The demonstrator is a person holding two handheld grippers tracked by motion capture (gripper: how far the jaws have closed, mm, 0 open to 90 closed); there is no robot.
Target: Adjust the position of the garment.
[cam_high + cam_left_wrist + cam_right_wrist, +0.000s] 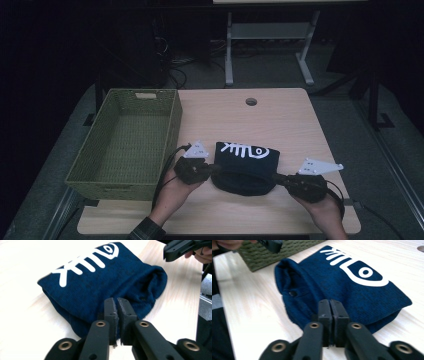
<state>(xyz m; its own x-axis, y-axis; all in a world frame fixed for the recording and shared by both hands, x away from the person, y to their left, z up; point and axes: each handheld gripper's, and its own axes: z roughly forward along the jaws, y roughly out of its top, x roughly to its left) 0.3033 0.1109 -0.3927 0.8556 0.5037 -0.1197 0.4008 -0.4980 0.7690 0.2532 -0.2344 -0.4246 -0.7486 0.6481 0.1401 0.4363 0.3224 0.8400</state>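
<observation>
— On the pale wooden table (290, 120), what do you have, biggest first?

— I see the green woven basket (125, 145) along the left edge. Just beside it, toward the near edge, lies the folded navy garment (246, 167) with a white fishbone print (245, 149).

— And the tongs?

— My left gripper (212, 169) is pinched tight on the garment's left near edge; my right gripper (277, 178) is clamped on its right near edge. Both sets of jaws meet with cloth nipped between them — though how much fabric each one has, I can't quite tell from the gripper views.
</observation>
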